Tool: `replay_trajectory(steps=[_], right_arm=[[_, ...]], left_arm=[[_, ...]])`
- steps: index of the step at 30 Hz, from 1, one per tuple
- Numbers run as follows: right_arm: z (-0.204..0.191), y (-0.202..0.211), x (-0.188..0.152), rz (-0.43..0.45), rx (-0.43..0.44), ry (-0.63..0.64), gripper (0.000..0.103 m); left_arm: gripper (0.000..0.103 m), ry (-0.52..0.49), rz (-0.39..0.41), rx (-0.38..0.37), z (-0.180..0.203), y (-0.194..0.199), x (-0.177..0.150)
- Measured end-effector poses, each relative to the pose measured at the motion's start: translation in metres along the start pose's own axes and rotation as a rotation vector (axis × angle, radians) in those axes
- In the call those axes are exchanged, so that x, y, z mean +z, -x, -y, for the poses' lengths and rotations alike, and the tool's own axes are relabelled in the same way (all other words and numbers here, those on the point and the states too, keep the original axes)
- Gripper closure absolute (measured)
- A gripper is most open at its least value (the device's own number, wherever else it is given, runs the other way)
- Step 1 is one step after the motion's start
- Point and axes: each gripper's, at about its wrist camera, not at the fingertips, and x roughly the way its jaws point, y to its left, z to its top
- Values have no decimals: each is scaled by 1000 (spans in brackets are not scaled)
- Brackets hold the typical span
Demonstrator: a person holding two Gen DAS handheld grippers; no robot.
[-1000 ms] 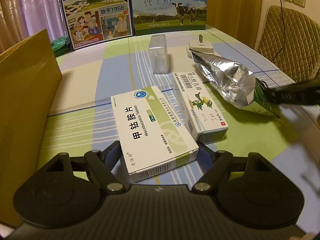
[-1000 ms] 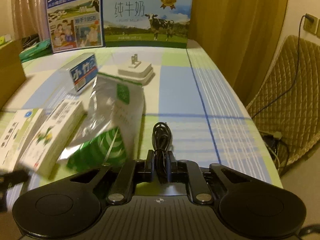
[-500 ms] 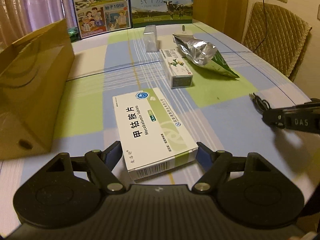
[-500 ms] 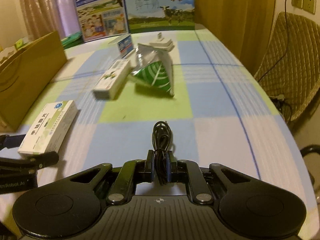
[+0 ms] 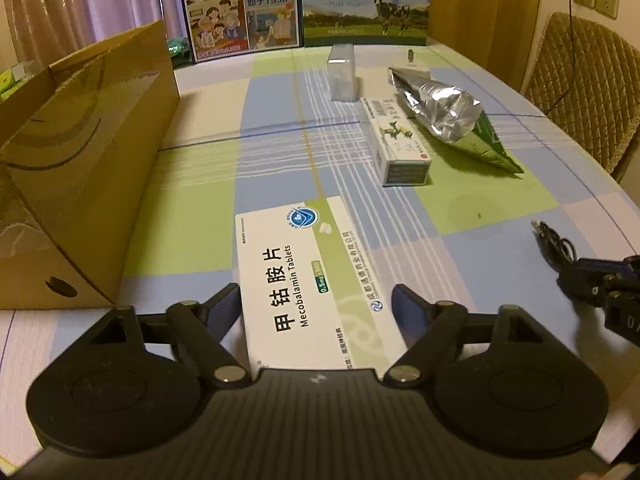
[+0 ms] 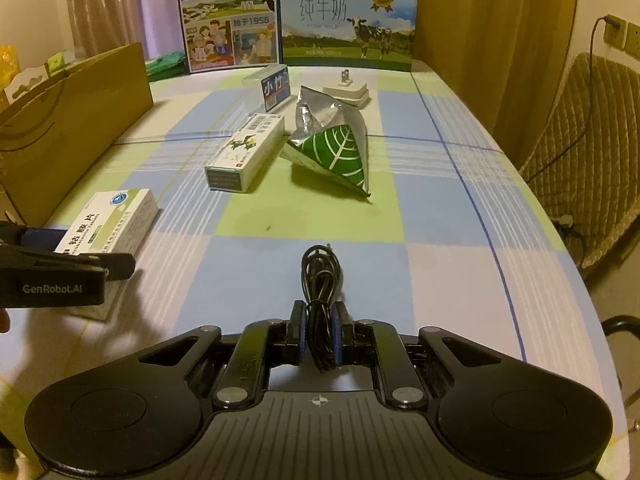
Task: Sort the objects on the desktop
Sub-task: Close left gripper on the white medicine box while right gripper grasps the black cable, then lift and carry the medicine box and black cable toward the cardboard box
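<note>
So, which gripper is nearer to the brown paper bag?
Left. The left gripper, shut on the Mecobalamin tablet box, sits just beside the brown paper bag. The right gripper, shut on the black cable, is farther across the table.

Both wrist views low over the worktop [image 5: 192, 208], facing the far milk cartons [image 6: 346, 26]; left close beside the cardboard box [image 5: 92, 152], right further right; shared: foil pouch [image 6: 332, 148]
</note>
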Motion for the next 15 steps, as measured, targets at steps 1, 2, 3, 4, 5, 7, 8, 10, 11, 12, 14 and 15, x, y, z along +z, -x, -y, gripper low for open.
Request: replay_trajectory(steps=[1, 2, 3, 4, 5, 7, 8, 10, 11, 12, 14, 15], right_arm=[[0, -1, 1, 1, -1, 5, 93], [0, -2, 1, 1, -2, 11, 91], [0, -4, 2, 1, -4, 17, 86], [0, -5, 2, 2, -9, 21, 83], [-1, -6, 3, 6, -13, 24, 75], [0, -8, 3, 11, -19, 29, 67], [0, -8, 3, 13, -20, 32, 66], [-1, -9, 4, 18, -23, 42, 66], [-1, -10, 4, 20, -25, 48, 65], [-2, -9, 4, 22, -27, 53, 66], [-3, -10, 4, 23, -22, 56, 66], [-4, -10, 4, 23, -18, 57, 66]], left_arm=[[29, 1, 0, -1, -1, -1, -1], [31, -3, 5, -4, -1, 0, -2], [33, -5, 7, -9, -1, 0, -3], [33, -8, 8, -18, -1, 1, -3], [34, -12, 9, -29, 0, 3, -5], [34, -26, 13, -44, 1, 5, -7], [34, -35, 16, -48, 2, 7, -9], [34, -47, 20, -50, 3, 9, -12], [34, -45, 19, -50, 2, 9, -12], [34, -43, 18, -52, 1, 9, -12], [34, -42, 16, -49, 1, 9, -11], [34, -42, 13, -47, 1, 8, -10]])
